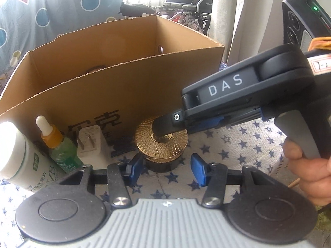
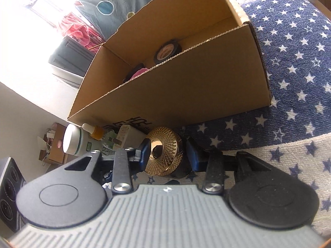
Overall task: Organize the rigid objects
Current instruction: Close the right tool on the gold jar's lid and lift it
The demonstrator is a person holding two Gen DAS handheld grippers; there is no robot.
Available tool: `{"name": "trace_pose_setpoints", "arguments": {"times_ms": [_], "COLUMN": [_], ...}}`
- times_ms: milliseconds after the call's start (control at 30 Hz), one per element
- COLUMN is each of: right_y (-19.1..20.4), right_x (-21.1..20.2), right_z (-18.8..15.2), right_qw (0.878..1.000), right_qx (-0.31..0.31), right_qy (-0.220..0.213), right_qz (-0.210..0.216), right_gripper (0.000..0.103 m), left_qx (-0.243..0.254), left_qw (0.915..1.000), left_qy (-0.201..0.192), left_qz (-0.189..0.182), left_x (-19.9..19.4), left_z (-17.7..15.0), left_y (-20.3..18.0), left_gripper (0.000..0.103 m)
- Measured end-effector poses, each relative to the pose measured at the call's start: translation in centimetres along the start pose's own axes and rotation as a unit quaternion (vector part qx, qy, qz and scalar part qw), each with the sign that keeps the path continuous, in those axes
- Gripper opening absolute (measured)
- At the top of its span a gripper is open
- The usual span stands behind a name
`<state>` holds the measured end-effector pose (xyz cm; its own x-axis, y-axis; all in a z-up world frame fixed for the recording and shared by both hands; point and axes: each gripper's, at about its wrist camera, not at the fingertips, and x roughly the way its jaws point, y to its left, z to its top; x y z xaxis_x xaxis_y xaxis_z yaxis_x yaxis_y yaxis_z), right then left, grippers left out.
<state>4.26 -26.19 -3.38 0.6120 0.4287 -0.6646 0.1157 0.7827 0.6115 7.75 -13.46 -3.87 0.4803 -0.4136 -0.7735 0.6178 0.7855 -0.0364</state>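
Note:
A round jar with a gold ribbed lid (image 1: 161,139) and black base stands on the star cloth before the cardboard box (image 1: 115,86). My left gripper (image 1: 164,165) is open, its blue fingers either side of the jar's near edge. My right gripper (image 1: 163,128) comes in from the right over the lid. In the right wrist view the jar (image 2: 163,155) sits between that gripper's open blue fingers (image 2: 144,153), and whether they touch it is unclear. The box (image 2: 186,78) holds a black tape roll (image 2: 167,51) and a dark-and-pink object (image 2: 137,71).
Left of the jar, against the box, stand a white charger plug (image 1: 91,142), a green dropper bottle (image 1: 60,144) and a white-capped supplement bottle (image 1: 18,155). A black speaker (image 1: 304,22) stands at far right. The star-patterned cloth (image 2: 289,82) covers the surface.

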Motion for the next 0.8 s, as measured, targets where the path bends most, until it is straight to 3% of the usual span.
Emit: {"name": "trace_pose_setpoints", "arguments": {"times_ms": [267,533,800], "right_y": [-1.2,-1.8,-0.7], "right_x": [0.0,-0.6,-2.1], "right_z": [-0.5,-0.7,-1.4], "right_qw": [1.0,0.999,1.0], "right_qx": [0.025,0.036,0.024], "right_qy": [0.004,0.0,-0.006], "right_qz": [0.013,0.019,0.015], "right_gripper": [0.038,0.038,0.039], "left_qx": [0.019,0.004,-0.01], "left_qw": [0.9998,0.9998,0.9997], "left_qy": [0.003,-0.007,-0.017], "left_qz": [0.008,0.018,0.013], "left_x": [0.6,1.4,-0.6], "left_z": [0.7,1.0,0.5], "left_y": [0.1,-0.2,-0.7], "left_gripper": [0.059,0.055,0.055]}}
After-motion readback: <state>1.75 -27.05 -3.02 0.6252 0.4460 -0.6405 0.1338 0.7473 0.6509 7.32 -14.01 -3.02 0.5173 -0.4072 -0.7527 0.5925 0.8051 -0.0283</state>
